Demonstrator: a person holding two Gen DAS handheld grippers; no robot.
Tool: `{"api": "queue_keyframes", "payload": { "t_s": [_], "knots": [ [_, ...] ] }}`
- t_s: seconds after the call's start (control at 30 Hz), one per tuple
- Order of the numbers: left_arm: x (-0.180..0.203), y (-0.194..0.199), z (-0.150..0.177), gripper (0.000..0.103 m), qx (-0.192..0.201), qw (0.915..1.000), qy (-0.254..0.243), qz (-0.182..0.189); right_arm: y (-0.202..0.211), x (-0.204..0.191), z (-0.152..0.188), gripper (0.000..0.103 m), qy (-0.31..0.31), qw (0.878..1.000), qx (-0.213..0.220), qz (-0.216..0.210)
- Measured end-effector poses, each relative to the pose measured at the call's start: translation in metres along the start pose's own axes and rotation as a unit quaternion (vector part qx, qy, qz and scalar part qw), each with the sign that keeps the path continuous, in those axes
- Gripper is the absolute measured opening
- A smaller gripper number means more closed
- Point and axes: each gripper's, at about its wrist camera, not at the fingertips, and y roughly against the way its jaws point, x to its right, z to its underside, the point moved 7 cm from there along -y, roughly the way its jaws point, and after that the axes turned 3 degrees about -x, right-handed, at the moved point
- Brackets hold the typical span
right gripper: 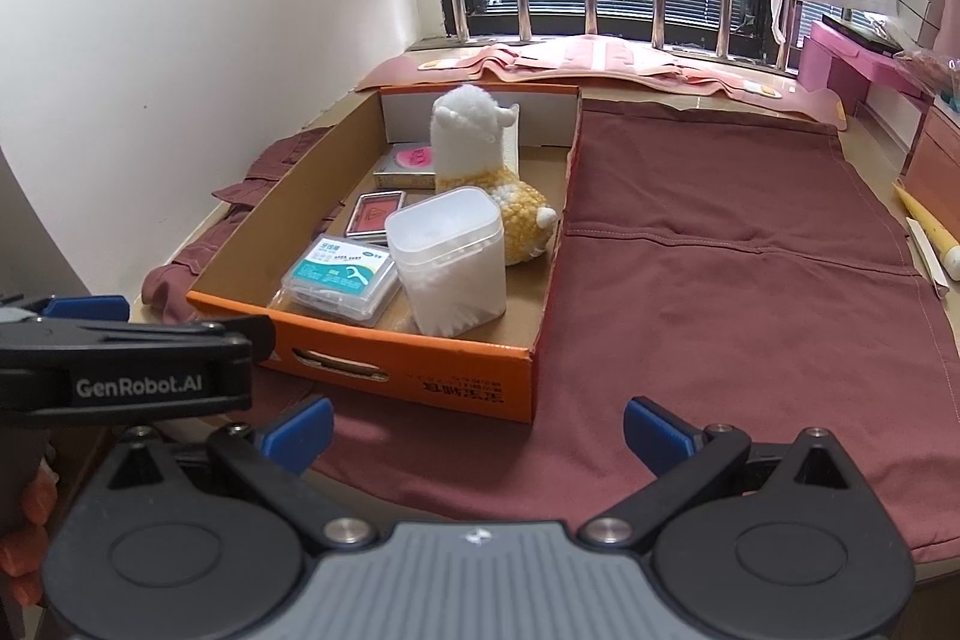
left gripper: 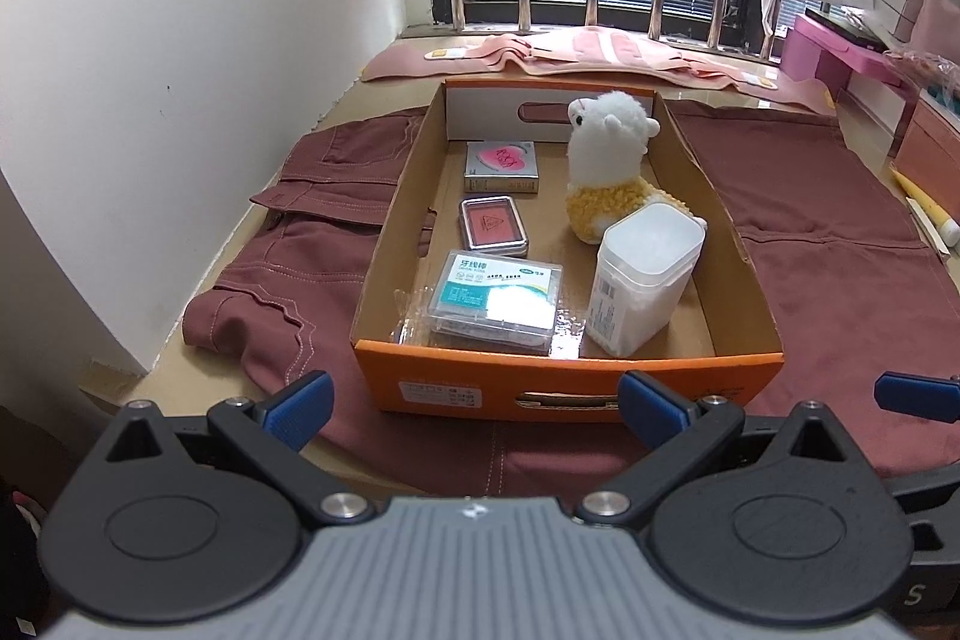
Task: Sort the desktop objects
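An orange cardboard box [left gripper: 570, 388] [right gripper: 456, 370] sits on a maroon cloth [right gripper: 738, 292]. Inside it are a white and yellow plush alpaca [left gripper: 612, 160] [right gripper: 480, 148], a clear tub of cotton swabs [left gripper: 648, 274] [right gripper: 450, 262], a clear dental floss case [left gripper: 498, 301] [right gripper: 345, 280], a small red tin [left gripper: 493, 226] [right gripper: 377, 214] and a grey box with a pink heart [left gripper: 501, 166] [right gripper: 408, 160]. My left gripper [left gripper: 477, 403] is open in front of the box's near wall. My right gripper [right gripper: 477, 427] is open over the cloth, near the box's right corner. Both are empty.
A white wall [left gripper: 150, 100] stands close on the left. Pink folded fabric [left gripper: 600, 55] lies under a barred window at the back. Pink boxes [left gripper: 840, 52] stand at the far right, and a yellow-white tube [right gripper: 930, 238] lies beside the cloth's right edge.
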Motion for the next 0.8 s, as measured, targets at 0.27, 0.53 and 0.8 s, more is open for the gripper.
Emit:
{"api": "queue_keyframes", "payload": {
  "t_s": [0.27, 0.53, 0.8],
  "knots": [
    [0.0008, -0.0053, 0.0005, 0.103, -0.009, 1.0, -0.001, 0.001, -0.0024, 0.0013, -0.0012, 0.103, 0.0, 1.0, -0.002, 0.0],
    [0.0029, -0.0084, 0.0026, 0.103, -0.016, 0.9999, -0.002, 0.006, -0.0029, 0.0013, -0.0004, 0.103, 0.001, 1.0, -0.004, -0.002],
    [0.0041, -0.0072, 0.0028, 0.103, -0.012, 0.9999, -0.002, 0.007, -0.0019, 0.0009, 0.0, 0.103, 0.003, 1.0, -0.002, -0.002]
  ]
}}
